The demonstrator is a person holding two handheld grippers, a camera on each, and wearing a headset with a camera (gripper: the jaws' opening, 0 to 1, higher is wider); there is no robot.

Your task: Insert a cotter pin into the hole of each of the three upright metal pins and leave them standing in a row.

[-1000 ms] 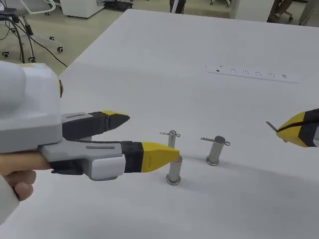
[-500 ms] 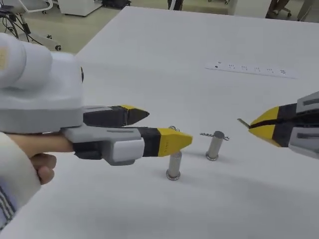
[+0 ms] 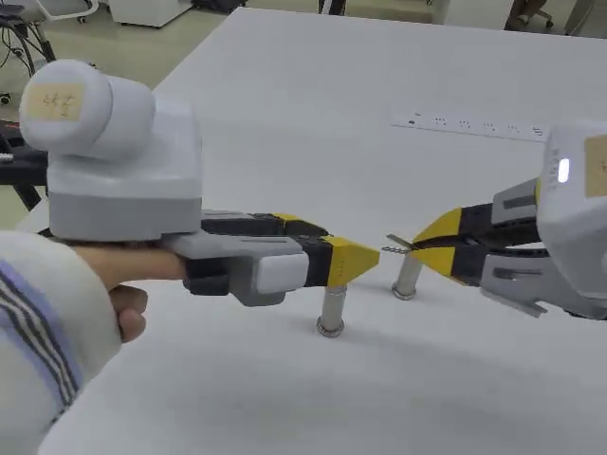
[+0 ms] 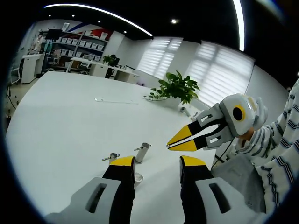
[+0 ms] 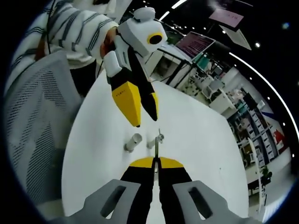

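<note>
Two upright metal pins show on the white table: a bare one (image 3: pixel 332 309) in front and one (image 3: pixel 408 277) behind it to the right with a cotter pin through its top. My left gripper (image 3: pixel 347 245) hovers open above the front pin and hides what stands behind it. Between its jaws (image 4: pixel 157 161) I see two pins with cotter pins (image 4: pixel 143 151) (image 4: pixel 112 157), and the base of a third pin (image 4: pixel 138 177). My right gripper (image 3: pixel 417 248) (image 5: pixel 156 163) is shut on a thin cotter pin (image 5: pixel 156 145) (image 3: pixel 398 243), its tip close to the right-hand pin's top.
A white power strip (image 3: pixel 474 128) lies at the far side of the table (image 3: pixel 285 114). A potted plant (image 4: pixel 175 86) stands beyond the far edge. The person's striped sleeve (image 3: pixel 38 332) and a grey mesh chair (image 5: pixel 32 121) are near the front.
Both grippers closed in on the pins. The left one moved right and now covers the rear pin. The right one moved left with its cotter pin, to the right-hand pin's top.
</note>
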